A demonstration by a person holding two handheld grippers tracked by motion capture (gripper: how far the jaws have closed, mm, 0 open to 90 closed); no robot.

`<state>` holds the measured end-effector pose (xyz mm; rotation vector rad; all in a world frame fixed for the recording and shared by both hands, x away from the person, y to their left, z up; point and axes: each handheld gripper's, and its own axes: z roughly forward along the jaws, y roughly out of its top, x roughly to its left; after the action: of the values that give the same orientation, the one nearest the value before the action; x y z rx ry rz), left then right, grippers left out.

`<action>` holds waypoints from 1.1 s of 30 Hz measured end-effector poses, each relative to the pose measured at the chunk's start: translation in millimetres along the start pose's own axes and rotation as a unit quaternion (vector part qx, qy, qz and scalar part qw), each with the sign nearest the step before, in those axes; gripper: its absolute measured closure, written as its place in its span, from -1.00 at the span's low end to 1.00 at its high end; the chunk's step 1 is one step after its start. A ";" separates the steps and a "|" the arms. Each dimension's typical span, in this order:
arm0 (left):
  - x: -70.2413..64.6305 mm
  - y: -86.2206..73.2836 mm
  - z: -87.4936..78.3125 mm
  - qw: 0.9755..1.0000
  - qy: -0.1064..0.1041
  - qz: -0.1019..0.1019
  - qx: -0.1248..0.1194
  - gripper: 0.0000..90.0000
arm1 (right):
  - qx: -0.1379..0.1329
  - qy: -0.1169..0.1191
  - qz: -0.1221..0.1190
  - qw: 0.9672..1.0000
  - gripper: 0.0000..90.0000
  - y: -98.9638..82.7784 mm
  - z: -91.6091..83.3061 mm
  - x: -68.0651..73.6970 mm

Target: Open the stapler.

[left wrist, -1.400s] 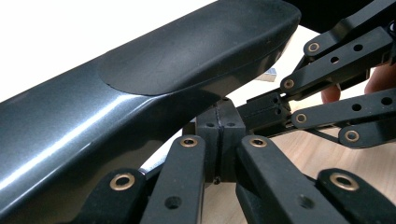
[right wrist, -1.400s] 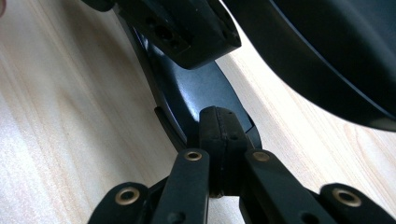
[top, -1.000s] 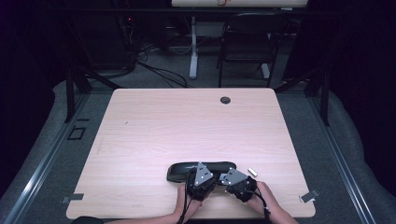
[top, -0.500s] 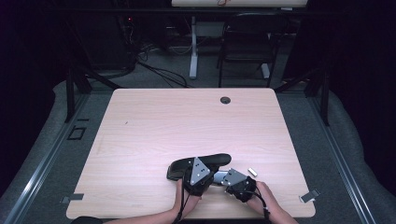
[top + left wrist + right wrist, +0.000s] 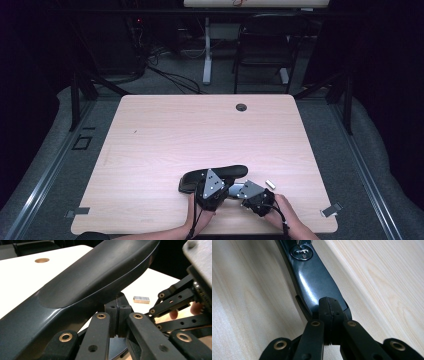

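High view: table [image 5: 165, 140] evenly lit from above, room around it nearly black — soft, low-res, w/ only faint shadows. Left gripper view: tabletop blown out to white, black stapler [image 5: 95, 282] carries a dull sheen, close linkage slightly soft. Right gripper view: sharp wood grain mid-frame, a bright glare streak on the stapler's body, a metal rivet [image 5: 301, 251] glinting — near edges blur.
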<state>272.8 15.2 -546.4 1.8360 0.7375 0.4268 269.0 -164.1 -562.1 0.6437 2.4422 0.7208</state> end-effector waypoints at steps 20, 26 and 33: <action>5.8 21.2 -18.9 0.999 -0.002 -0.030 -0.028 1.00 | 0.002 -0.001 -0.001 1.000 1.00 0.7 -0.4 -0.2; 7.9 27.3 -24.0 0.999 -0.002 -0.034 -0.037 1.00 | 0.003 -0.002 -0.002 1.000 1.00 0.9 -0.6 -0.4; 13.7 34.4 -33.3 0.998 0.004 -0.030 -0.051 1.00 | 0.006 -0.002 -0.002 1.000 1.00 0.9 -0.9 -0.6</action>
<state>272.7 39.3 -502.8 1.7133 0.7603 0.4250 269.2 -164.0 -560.7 0.6441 2.4443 0.7038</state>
